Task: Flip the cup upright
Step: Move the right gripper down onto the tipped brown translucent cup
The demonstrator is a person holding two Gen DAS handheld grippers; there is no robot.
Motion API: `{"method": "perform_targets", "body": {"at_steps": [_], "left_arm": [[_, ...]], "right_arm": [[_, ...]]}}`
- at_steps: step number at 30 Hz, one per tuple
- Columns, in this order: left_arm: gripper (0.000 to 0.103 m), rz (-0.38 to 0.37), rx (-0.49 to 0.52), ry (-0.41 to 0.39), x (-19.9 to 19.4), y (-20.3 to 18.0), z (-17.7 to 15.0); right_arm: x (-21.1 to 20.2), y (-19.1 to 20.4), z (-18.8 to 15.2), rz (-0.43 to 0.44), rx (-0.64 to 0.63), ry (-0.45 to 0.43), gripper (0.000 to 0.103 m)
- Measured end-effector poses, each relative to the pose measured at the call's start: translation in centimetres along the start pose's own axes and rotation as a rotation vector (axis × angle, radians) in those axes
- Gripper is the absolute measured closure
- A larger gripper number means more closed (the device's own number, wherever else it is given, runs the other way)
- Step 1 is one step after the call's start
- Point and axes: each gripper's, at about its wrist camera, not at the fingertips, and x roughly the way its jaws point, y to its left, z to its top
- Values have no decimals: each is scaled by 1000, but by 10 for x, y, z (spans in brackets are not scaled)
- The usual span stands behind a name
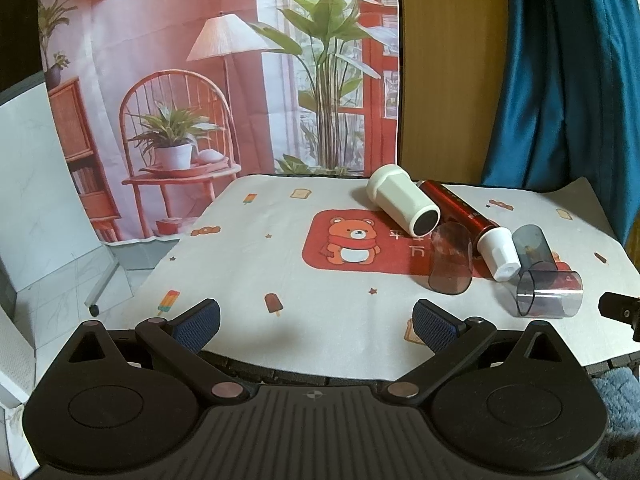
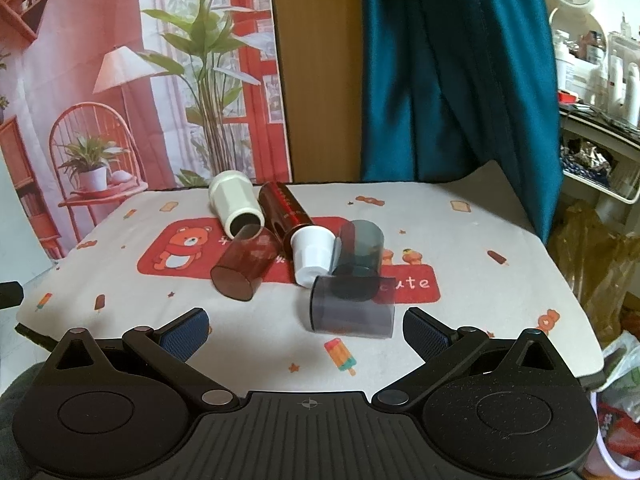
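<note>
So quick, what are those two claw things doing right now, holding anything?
Left gripper: open, holding nothing.
Right gripper: open, holding nothing.

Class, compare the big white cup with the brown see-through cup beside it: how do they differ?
The white cup is solid, so nothing shows through; the brown cup is tinted and see-through. The white cup's open mouth faces the camera, while the brown cup shows its closed base. Both lie on their sides on the tablecloth, close together.

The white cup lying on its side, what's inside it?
The white cup shows only a dark interior through its open mouth; nothing visible inside. Its deeper end stays in shadow, so I can't confirm it's empty.
</note>
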Motion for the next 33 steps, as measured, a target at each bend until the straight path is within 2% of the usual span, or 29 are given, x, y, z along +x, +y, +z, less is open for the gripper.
{"method": "perform_targets", "body": {"at_steps": [6, 11, 17, 21, 25, 30, 32, 33], "left_arm": [[0, -25, 9, -1, 14, -1, 8], [0, 21, -16, 12, 39, 7, 17], [0, 70, -65, 62, 74, 27, 20], [0, 70, -138, 109, 98, 47, 15], [0, 83, -197, 158, 117, 64, 7], [0, 97, -267, 208, 133, 80, -5], [0, 101, -287, 232, 140, 85, -10], [0, 103, -292, 239, 142, 88, -12]], "right_arm": [[23, -4, 15, 12, 6, 29, 0], [55, -2, 29, 43, -29, 22, 0], [118, 20, 36, 59, -97, 62, 1], [162, 47, 41, 104, -137, 102, 9], [204, 69, 46, 117, -114, 135, 12], [245, 75, 48, 98, -30, 201, 12], [255, 77, 47, 96, -16, 218, 17], [259, 77, 47, 103, -14, 224, 26]]}}
